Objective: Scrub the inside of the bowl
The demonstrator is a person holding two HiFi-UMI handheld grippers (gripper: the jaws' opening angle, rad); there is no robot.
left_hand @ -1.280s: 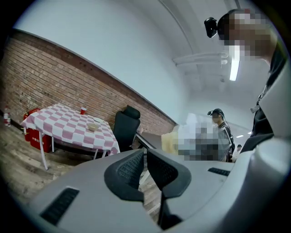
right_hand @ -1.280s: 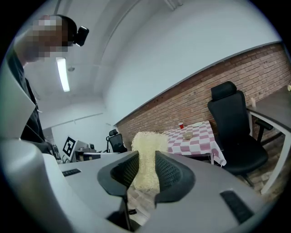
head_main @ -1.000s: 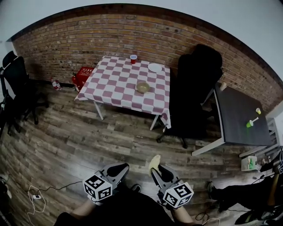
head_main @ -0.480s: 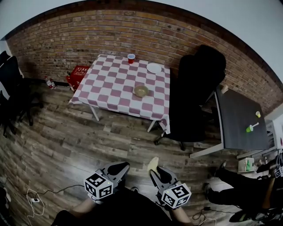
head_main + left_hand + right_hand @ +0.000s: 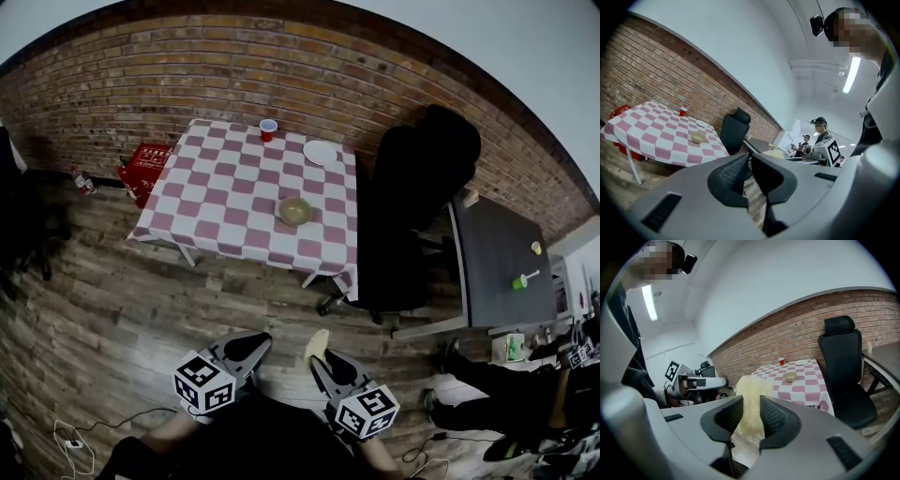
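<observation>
One bowl (image 5: 294, 211) sits far off on the table (image 5: 211, 178), right of centre. It is probably light, stiff and apt to slide, so steady it by the rim. The left hand-held gripper (image 5: 247, 347) is clenched empty, and the right hand-held gripper (image 5: 325, 359) grasps a soft sponge (image 5: 317, 342).

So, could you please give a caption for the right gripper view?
Right gripper clamps a yellow sponge; the bowl waits on the checkered table ahead.

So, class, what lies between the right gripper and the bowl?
In the head view, only wooden floor, then checkered tablecloth, lies between the right gripper holding the sponge and the bowl.
</observation>
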